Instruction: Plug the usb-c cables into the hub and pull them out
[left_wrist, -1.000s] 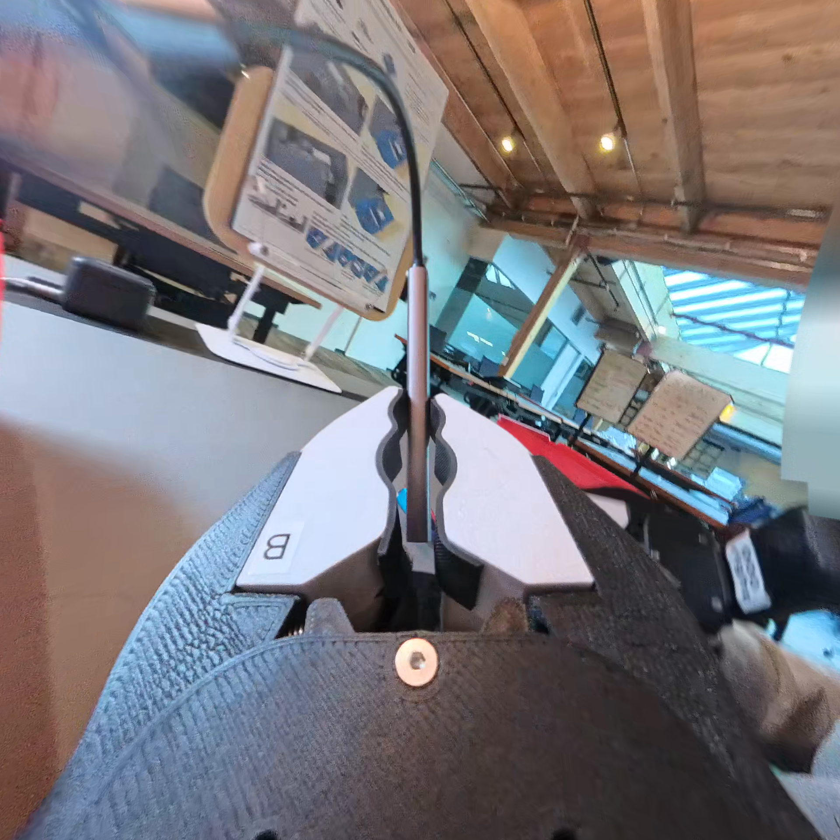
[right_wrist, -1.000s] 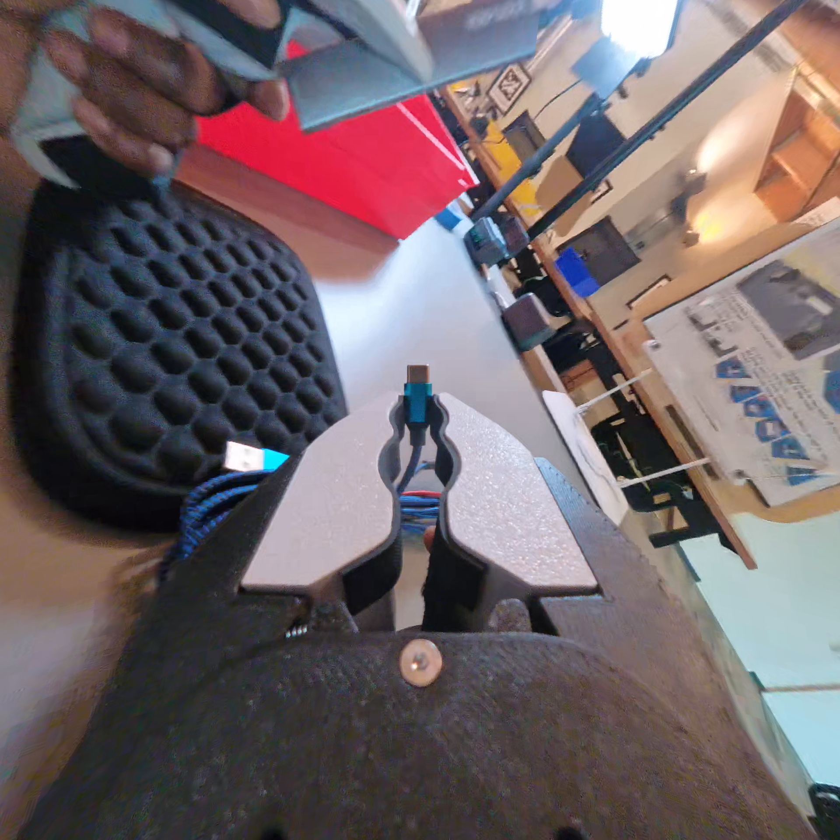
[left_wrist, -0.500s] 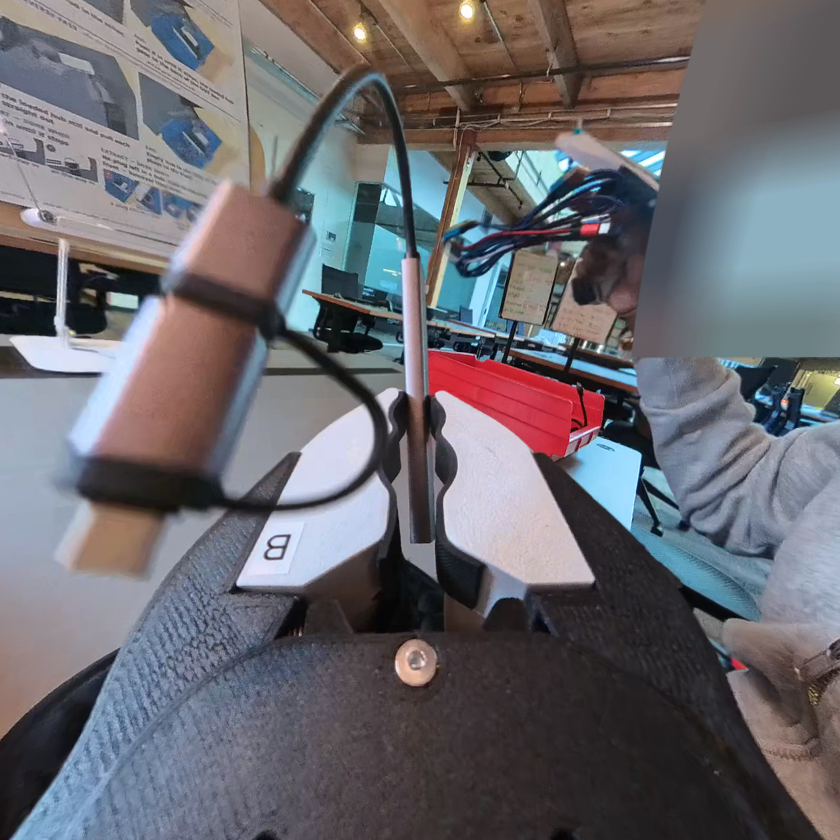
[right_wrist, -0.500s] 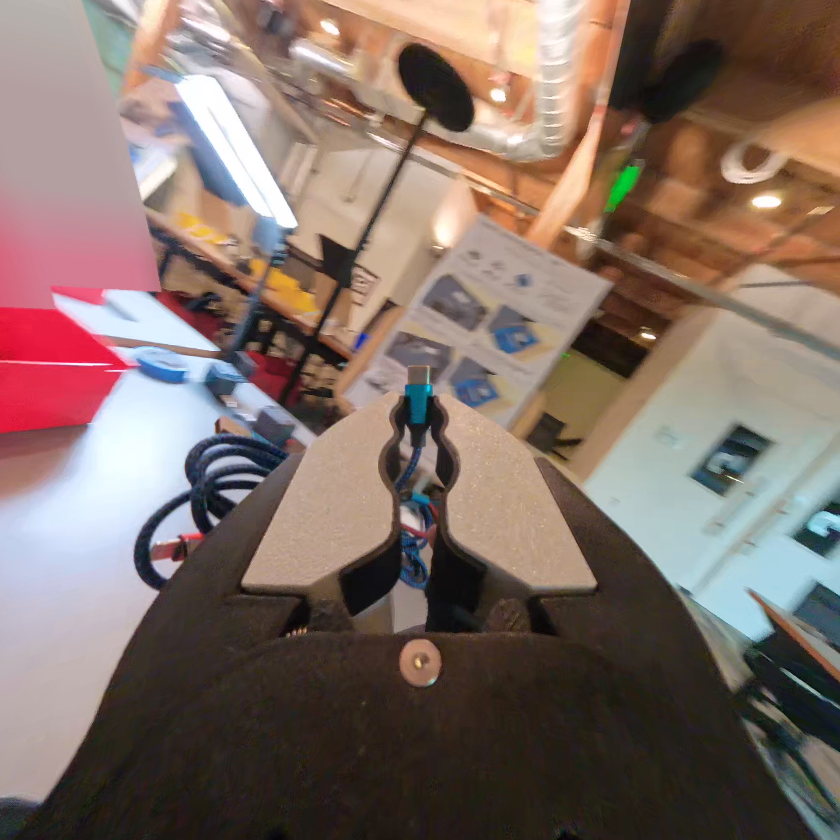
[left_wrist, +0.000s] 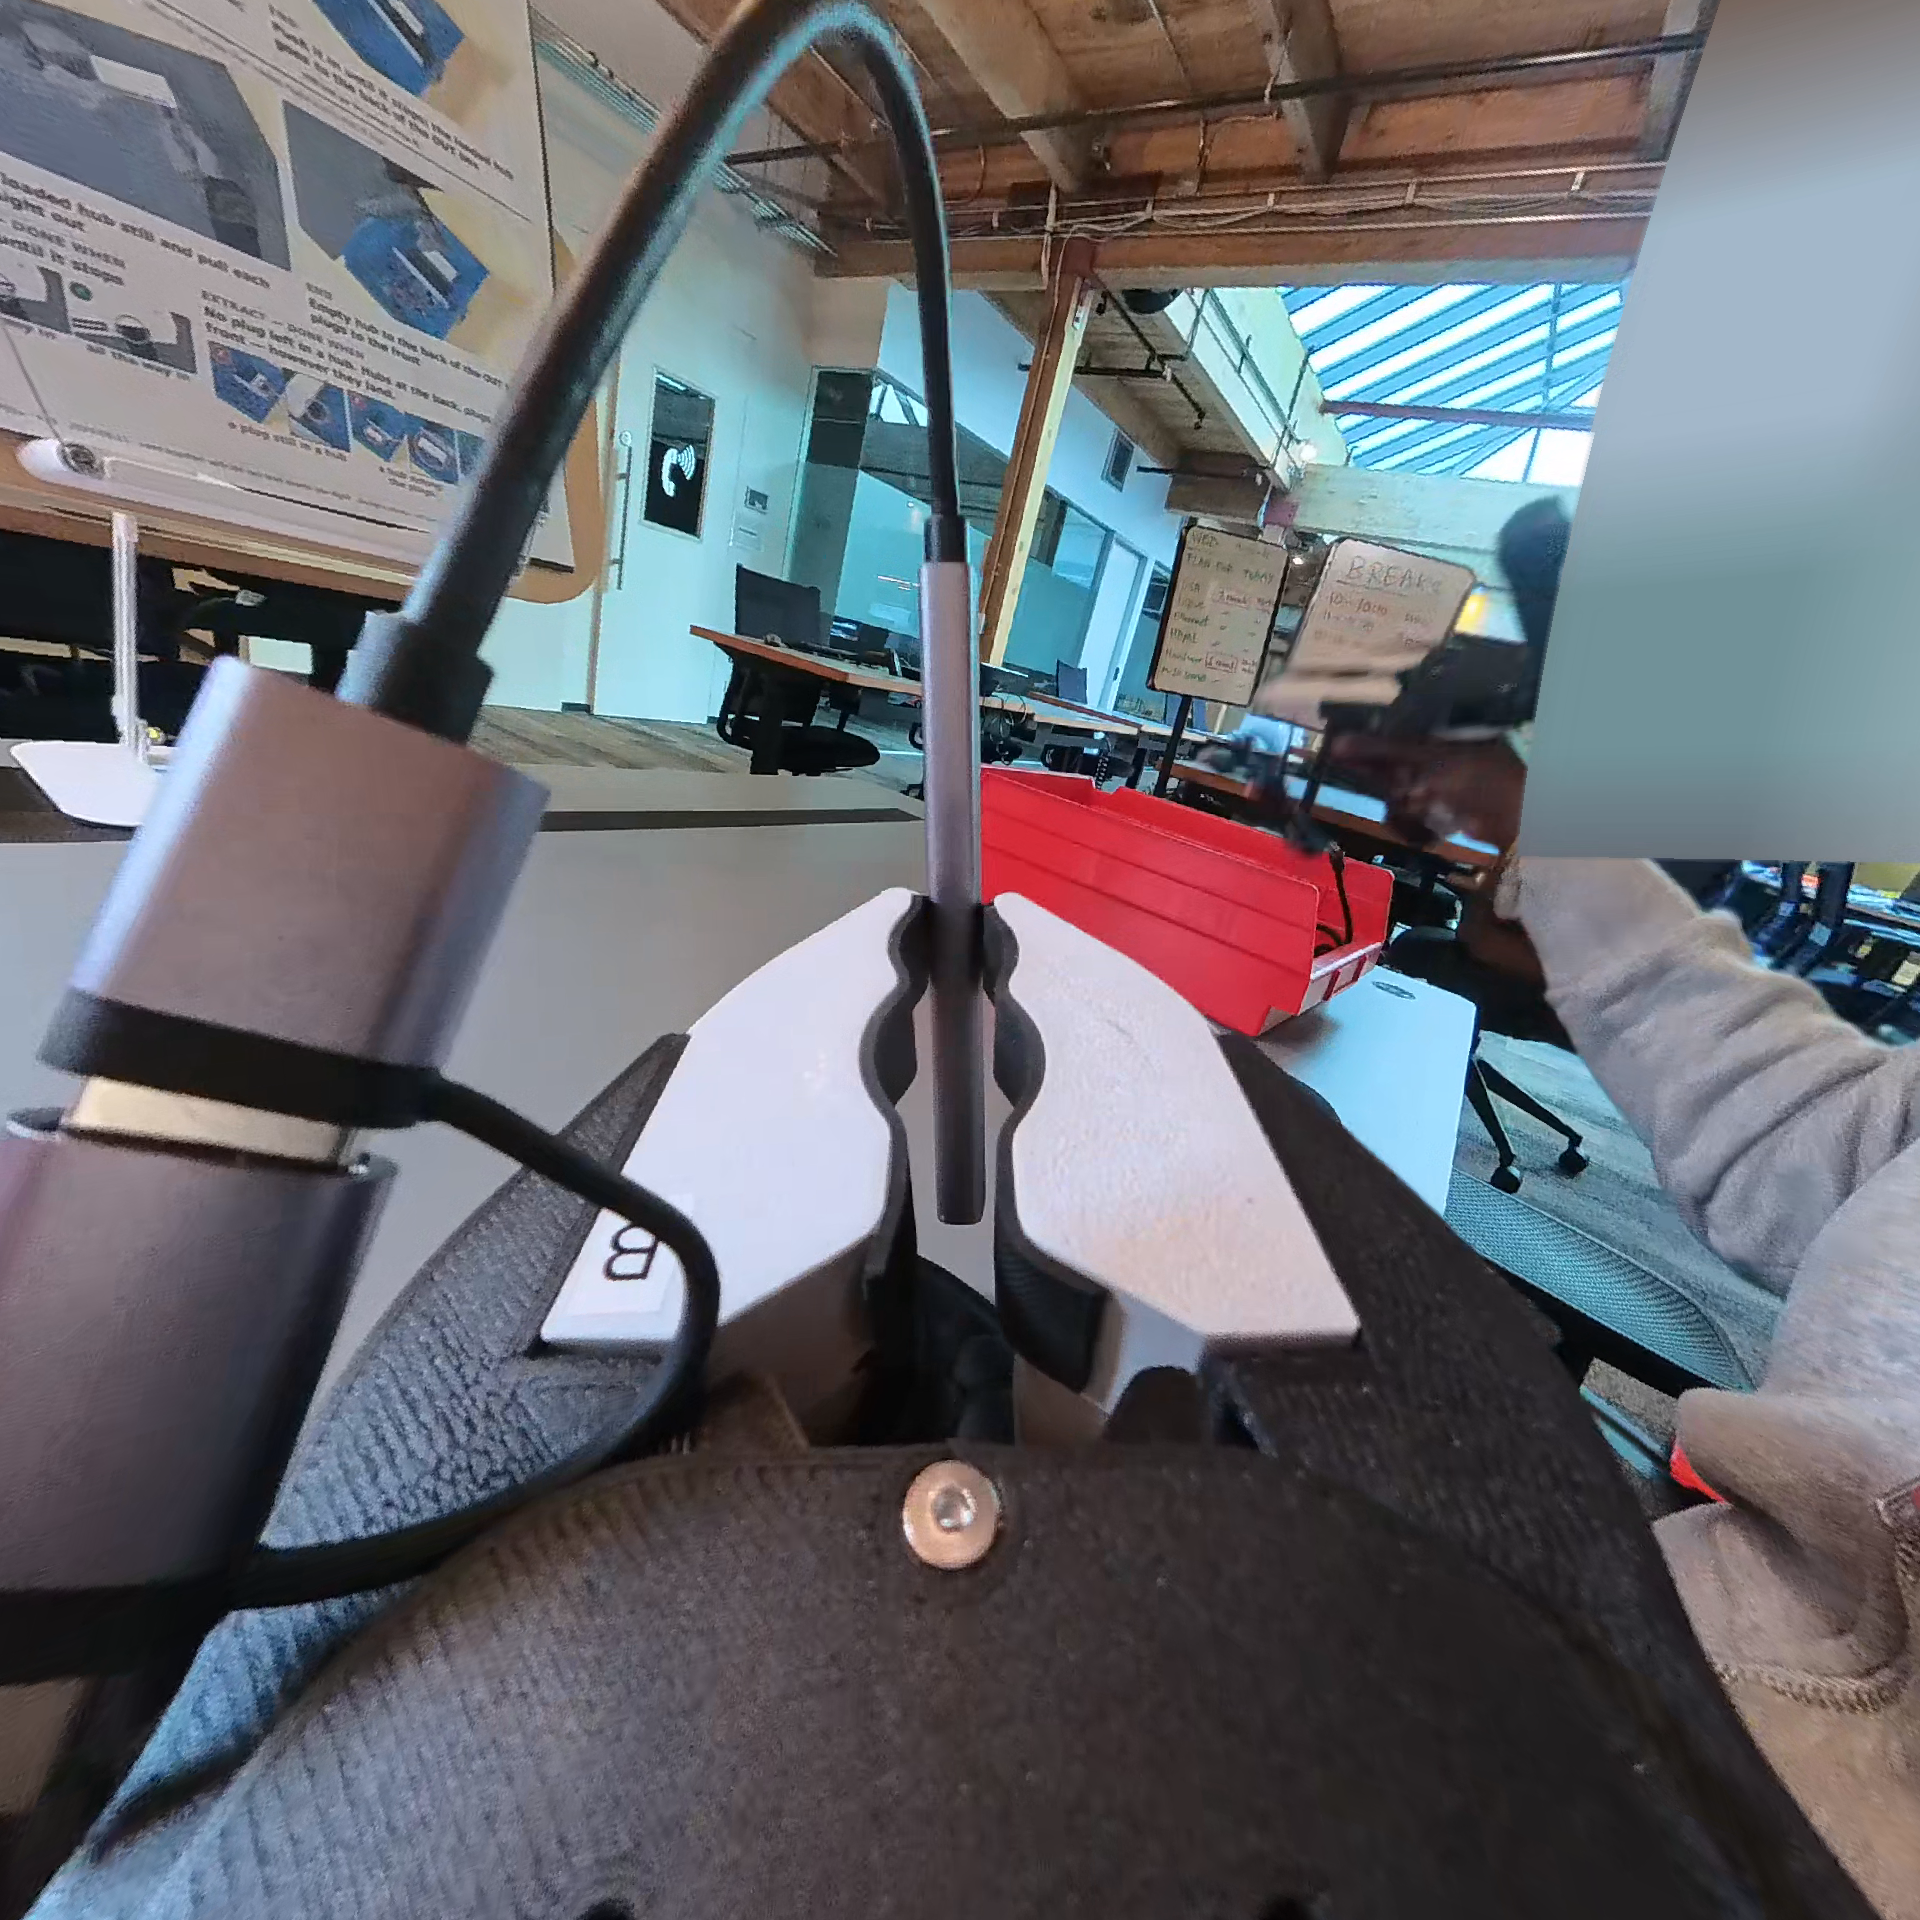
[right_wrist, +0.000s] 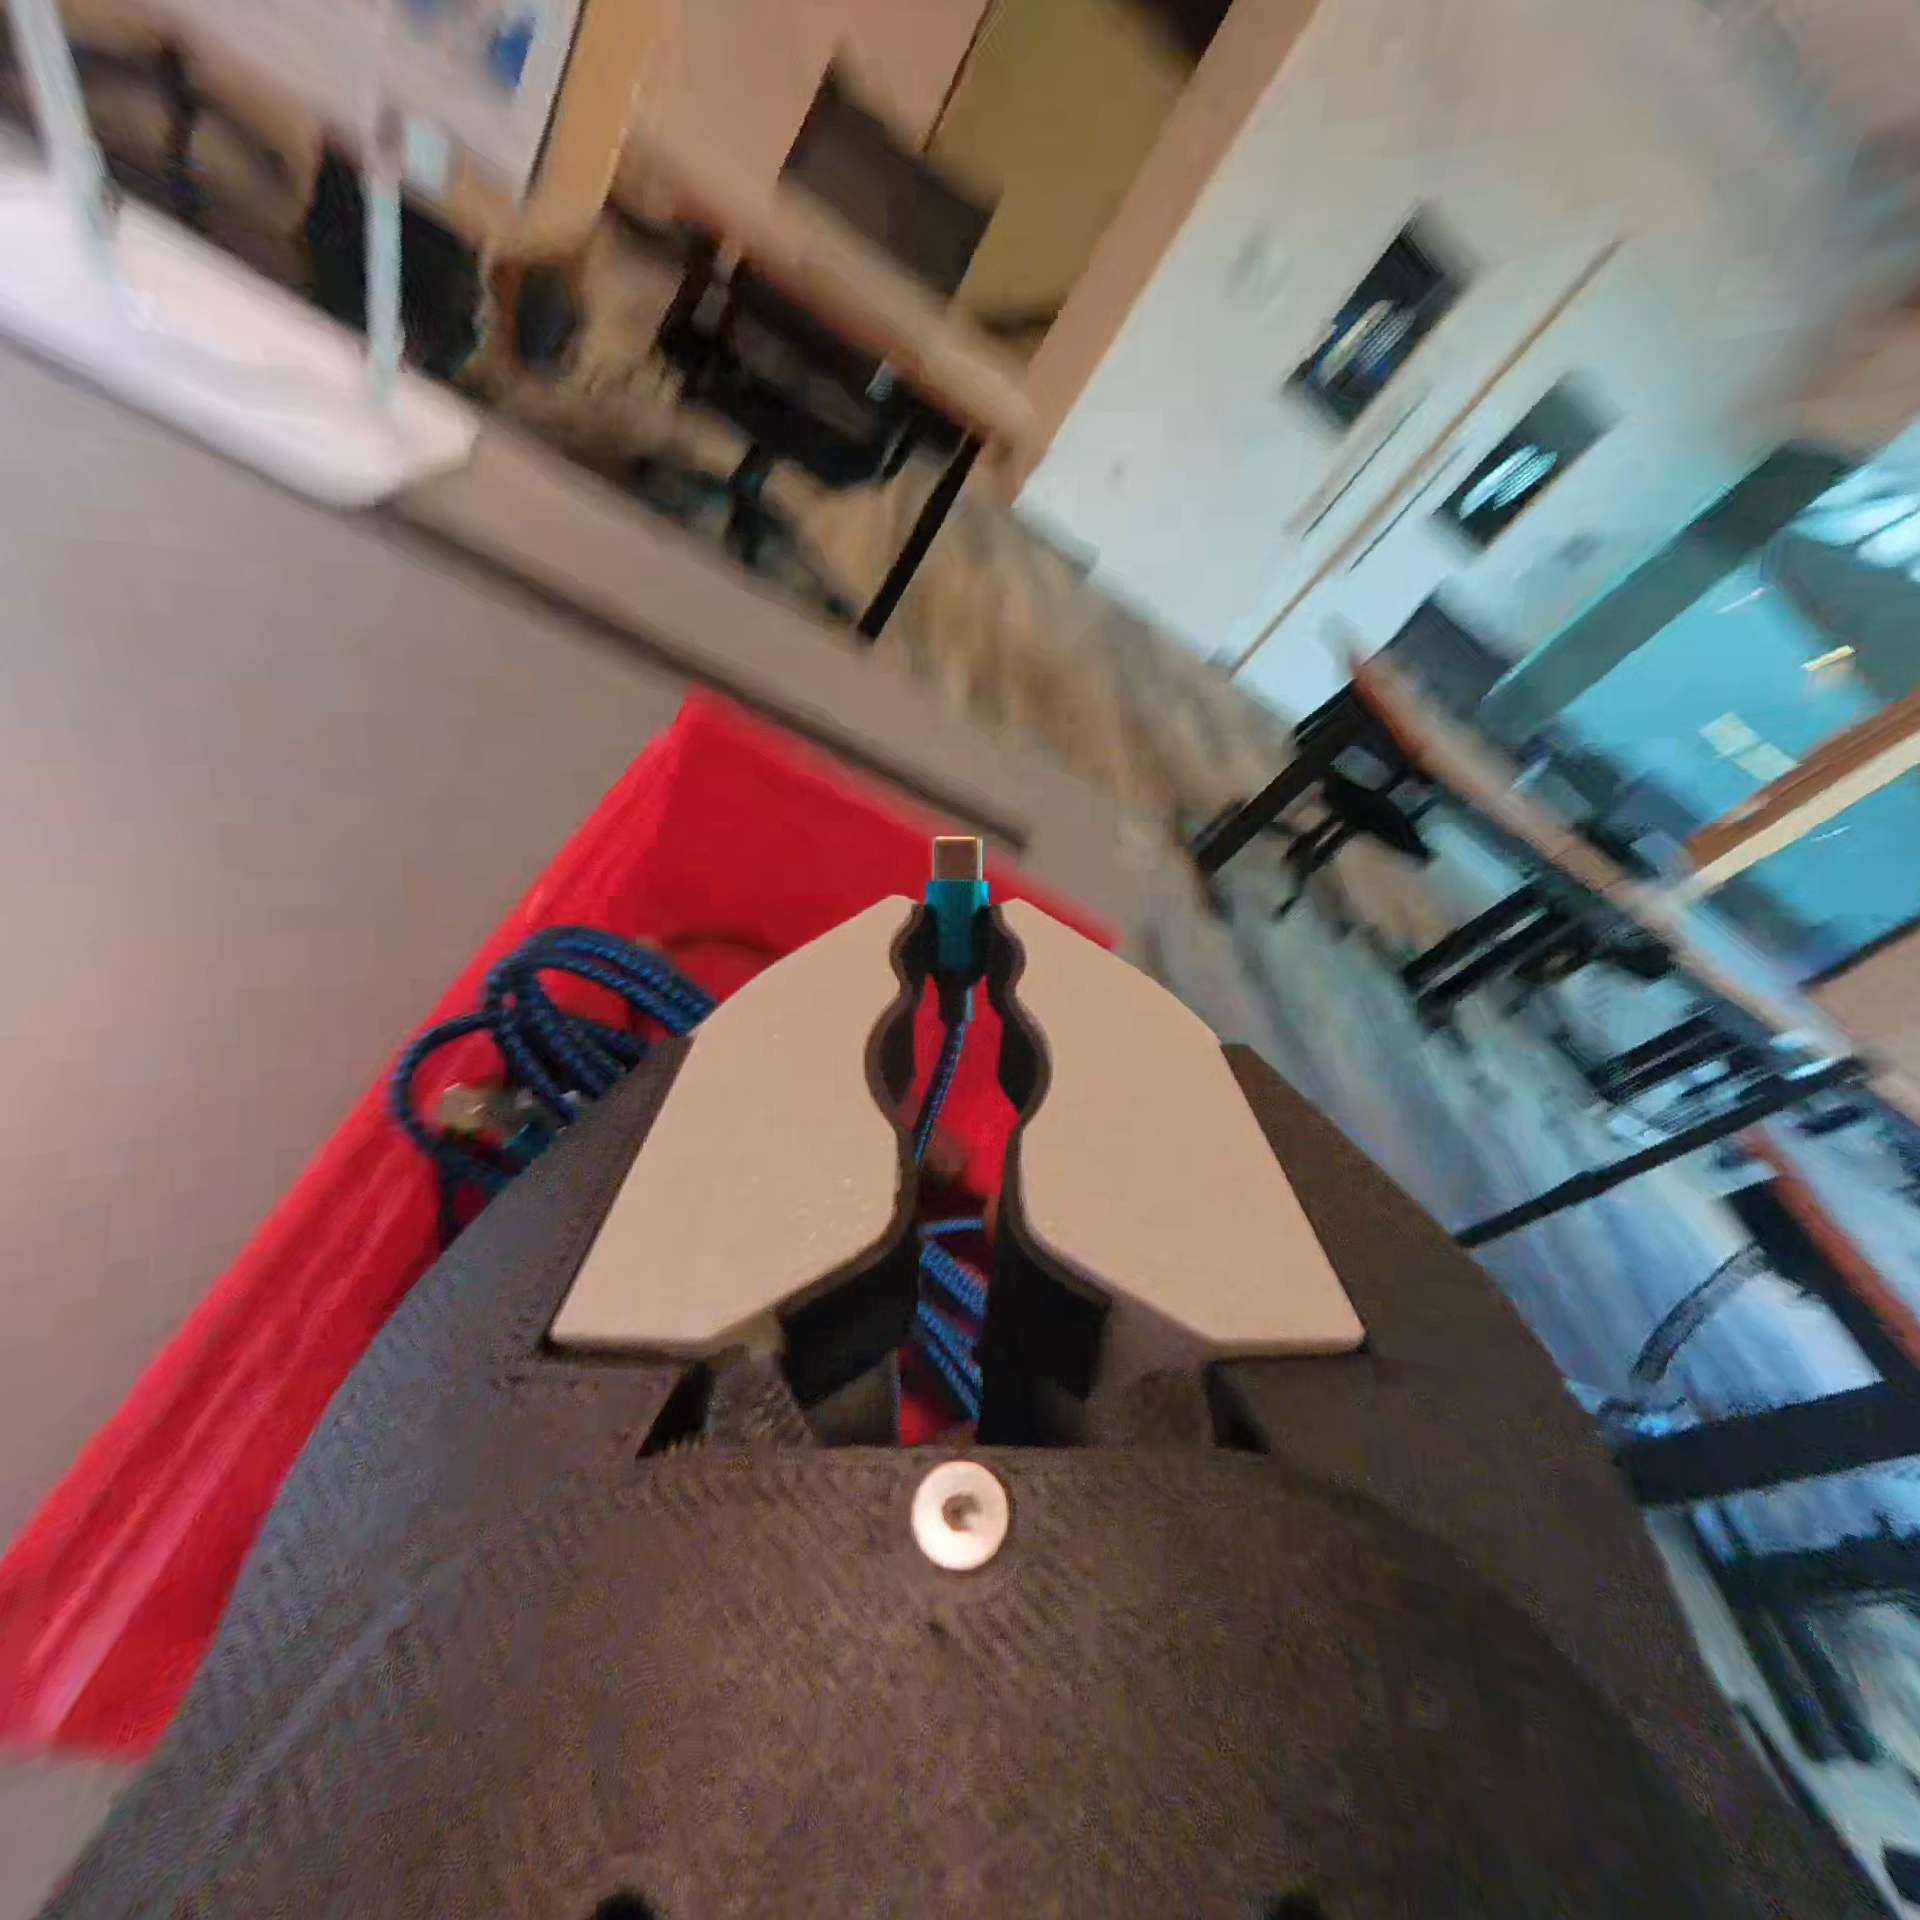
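Grey table (left_wrist: 665, 894), red bin (left_wrist: 1164, 883) on it, white stand base (left_wrist: 83, 774) at its far edge

bin (left_wrist: 1174, 878) on table (left_wrist: 644, 914), behind hub (left_wrist: 951, 883)
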